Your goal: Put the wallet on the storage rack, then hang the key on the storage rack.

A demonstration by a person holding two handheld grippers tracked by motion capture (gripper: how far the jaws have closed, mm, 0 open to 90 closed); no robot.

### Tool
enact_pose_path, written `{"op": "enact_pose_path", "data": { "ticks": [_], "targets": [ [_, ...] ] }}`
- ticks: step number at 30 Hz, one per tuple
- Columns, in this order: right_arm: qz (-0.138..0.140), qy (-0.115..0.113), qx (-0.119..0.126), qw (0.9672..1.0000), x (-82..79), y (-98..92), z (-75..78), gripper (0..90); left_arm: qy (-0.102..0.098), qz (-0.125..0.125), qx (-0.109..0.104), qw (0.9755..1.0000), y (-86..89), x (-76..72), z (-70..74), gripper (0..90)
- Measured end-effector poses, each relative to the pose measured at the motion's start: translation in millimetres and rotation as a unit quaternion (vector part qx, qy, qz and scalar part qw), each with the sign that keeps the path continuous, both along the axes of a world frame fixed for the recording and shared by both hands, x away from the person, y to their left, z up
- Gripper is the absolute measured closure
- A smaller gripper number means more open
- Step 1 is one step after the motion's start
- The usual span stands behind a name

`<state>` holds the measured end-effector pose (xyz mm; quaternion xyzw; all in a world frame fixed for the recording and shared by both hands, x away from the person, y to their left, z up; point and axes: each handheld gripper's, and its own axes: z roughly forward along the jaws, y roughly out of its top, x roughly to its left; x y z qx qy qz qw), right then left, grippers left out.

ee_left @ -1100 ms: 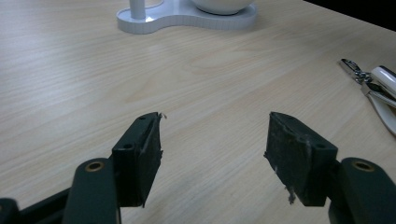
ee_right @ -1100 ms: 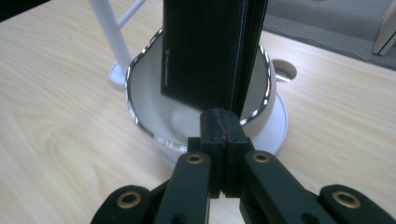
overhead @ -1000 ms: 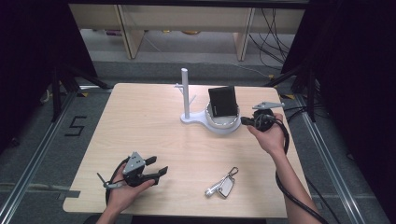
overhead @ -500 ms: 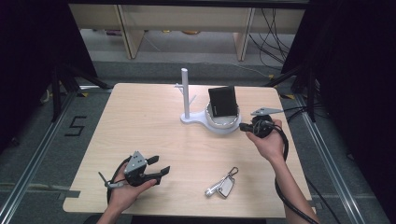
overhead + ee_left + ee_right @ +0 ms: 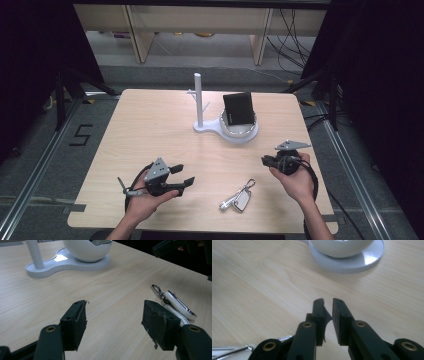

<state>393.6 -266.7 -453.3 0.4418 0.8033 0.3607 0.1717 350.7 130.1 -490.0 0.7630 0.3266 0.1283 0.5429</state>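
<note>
My left gripper [image 5: 184, 174] is held low over the front left of the wooden table [image 5: 150, 125], and its jaws [image 5: 115, 303] are open wide around nothing. My right gripper [image 5: 264, 160] hovers at the front right, pointing towards the white stand. Its jaws [image 5: 328, 300] have just been opening and stand a narrow gap apart, with nothing between them. A silver key fob on a carabiner [image 5: 239, 199] lies on the table between the two hands; it is beside the left gripper's right jaw [image 5: 175, 305].
A white stand with an upright post [image 5: 198, 100] and a bowl-shaped dish [image 5: 244, 133] sits at the back middle of the table. A black box [image 5: 238, 108] stands in the dish. Shelves and cables lie beyond the table's far edge.
My right hand has drawn back from beside the black box towards the table's front right, and its jaws have parted slightly. The left hand has shifted only a little.
</note>
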Motion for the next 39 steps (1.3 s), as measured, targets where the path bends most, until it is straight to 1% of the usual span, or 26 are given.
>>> {"op": "enact_pose_path", "data": {
  "ticks": [2,4,5,7,8,10,11,12,14,15,17,19,21,22,23,24,27,28,29,31,32,34,35,36,38,39],
  "targets": [
    [-0.02,0.016,0.006,0.9997,-7.0,-6.3,-2.0,76.4,0.001,-0.008,0.001,1.0,-5.0,2.4,2.2,35.7],
    [-0.022,0.014,-0.003,0.9996,-10.9,-13.4,-4.8,74.8,0.004,-0.018,0.0,0.9998,-9.9,4.7,4.2,36.0],
    [-0.025,0.019,0.006,0.9995,-12.2,-14.7,-6.4,74.1,0.006,-0.024,0.001,0.9997,-12.9,6.0,5.5,36.2],
    [-0.034,0.029,0.003,0.999,-17.3,-19.2,-6.9,72.9,0.007,-0.029,0.005,0.9995,-18.1,6.7,7.8,36.6],
    [-0.038,0.028,0.005,0.9989,-20.0,-22.2,-7.4,71.4,0.006,-0.04,0.004,0.9992,-22.1,8.0,9.4,36.9],
    [-0.038,0.032,0.013,0.9987,-20.6,-23.1,-7.6,71.0,0.005,-0.041,0.009,0.9991,-24.0,8.1,11.0,37.1],
    [-0.041,0.027,0.01,0.9987,-21.3,-24.1,-7.2,70.6,0.006,-0.044,0.008,0.999,-26.4,8.2,12.6,37.3],
    [-0.04,0.024,0.018,0.9988,-22.1,-25.4,-7.6,70.3,0.004,-0.046,0.01,0.9989,-27.3,8.6,13.6,37.6],
    [-0.048,0.026,0.015,0.9984,-23.6,-26.7,-6.9,69.9,0.004,-0.05,0.008,0.9987,-29.6,9.3,15.7,37.8],
    [-0.047,0.025,0.024,0.9983,-23.9,-27.2,-7.4,69.9,0.004,-0.054,0.005,0.9985,-30.4,10.3,16.2,37.9],
    [-0.056,0.028,0.018,0.9979,-24.8,-27.3,-5.9,69.6,0.001,-0.051,0.01,0.9987,-31.2,9.5,19.7,37.9],
    [-0.055,0.028,0.02,0.9979,-24.3,-27.0,-6.2,69.5,0.0,-0.053,0.006,0.9986,-31.5,9.5,20.2,37.9],
    [-0.044,0.04,0.02,0.998,-24.2,-26.9,-4.0,69.6,0.0,-0.052,0.007,0.9986,-32.0,9.0,22.2,37.9],
    [-0.053,0.04,0.014,0.9977,-24.9,-25.3,-2.7,70.0,0.0,-0.052,0.006,0.9986,-32.3,9.1,22.4,38.0],
    [-0.056,0.055,0.016,0.9968,-24.3,-23.6,-2.3,70.1,0.002,-0.052,0.003,0.9987,-32.9,9.4,22.7,38.3],
    [-0.056,0.055,0.016,0.9968,-24.3,-23.6,-2.3,70.1,0.003,-0.055,0.003,0.9985,-33.4,10.4,22.7,38.3],
    [-0.041,0.064,0.015,0.997,-21.3,-23.2,-2.1,69.5,0.005,-0.056,0.013,0.9983,-36.9,12.6,23.2,39.2],
    [-0.038,0.096,0.02,0.9944,-21.6,-22.5,-0.5,69.2,0.005,-0.061,0.009,0.9981,-38.6,14.0,22.7,39.5],
    [-0.032,0.081,0.008,0.9962,-19.9,-23.2,-2.0,69.2,0.006,-0.058,0.013,0.9982,-39.8,13.7,23.4,39.8],
    [-0.029,0.081,0.013,0.9962,-20.0,-22.3,-3.1,69.2,0.007,-0.066,0.008,0.9977,-44.0,14.4,24.1,40.5],
    [-0.027,0.11,0.006,0.9935,-19.4,-22.4,-2.5,69.1,0.007,-0.069,0.01,0.9975,-45.8,14.0,24.9,40.9],
    [-0.034,0.117,0.007,0.9925,-20.2,-21.3,-2.5,69.1,0.008,-0.072,0.012,0.9973,-50.2,12.2,26.2,41.2],
    [-0.026,0.122,0.012,0.9921,-19.4,-21.2,-3.4,69.2,0.007,-0.076,0.015,0.997,-52.4,11.2,26.6,41.6],
    [-0.02,0.131,0.005,0.9911,-19.4,-20.4,-2.0,69.3,0.007,-0.08,0.016,0.9966,-54.1,10.4,26.7,42.5],
    [-0.012,0.117,0.007,0.993,-18.0,-17.1,-5.3,70.5,0.011,-0.089,0.011,0.9959,-56.8,8.6,26.3,45.2],
    [-0.003,0.129,-0.003,0.9916,-18.4,-16.7,-2.6,71.1,0.013,-0.093,0.013,0.9955,-58.0,7.8,26.0,45.8]
  ]
}}
